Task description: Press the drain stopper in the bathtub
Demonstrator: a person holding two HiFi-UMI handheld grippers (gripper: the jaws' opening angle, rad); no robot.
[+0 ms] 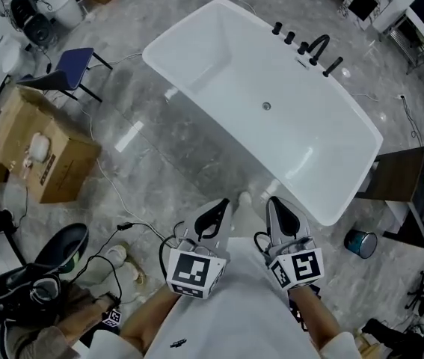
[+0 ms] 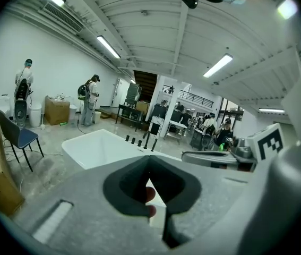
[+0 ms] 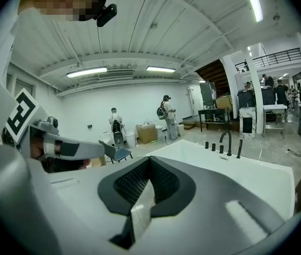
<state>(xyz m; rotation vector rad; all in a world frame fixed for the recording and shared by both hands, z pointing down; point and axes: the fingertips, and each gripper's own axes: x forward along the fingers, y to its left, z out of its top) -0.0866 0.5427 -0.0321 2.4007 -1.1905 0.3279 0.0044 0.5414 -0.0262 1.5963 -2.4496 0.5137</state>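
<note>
The white bathtub point(image 1: 219, 66) lies diagonally on the grey floor, with its small round drain stopper point(image 1: 266, 106) in the middle of the bottom. A black faucet point(image 1: 318, 47) and knobs sit on the far rim. My left gripper point(image 1: 221, 206) and right gripper point(image 1: 273, 203) are held side by side close to my body, short of the tub's near rim and far from the stopper. Both are shut on nothing. In the left gripper view the shut left gripper point(image 2: 149, 162) points over the tub point(image 2: 94, 147). The right gripper view shows the shut right gripper point(image 3: 150, 161) and the tub point(image 3: 235, 169).
A cardboard box point(image 1: 43, 152) and a blue chair point(image 1: 73, 66) stand left of the tub. Cables cross the floor. A blue can point(image 1: 361, 241) and a dark side table point(image 1: 398, 174) are at the right. Dark gear point(image 1: 40, 268) lies at the lower left. People stand far off.
</note>
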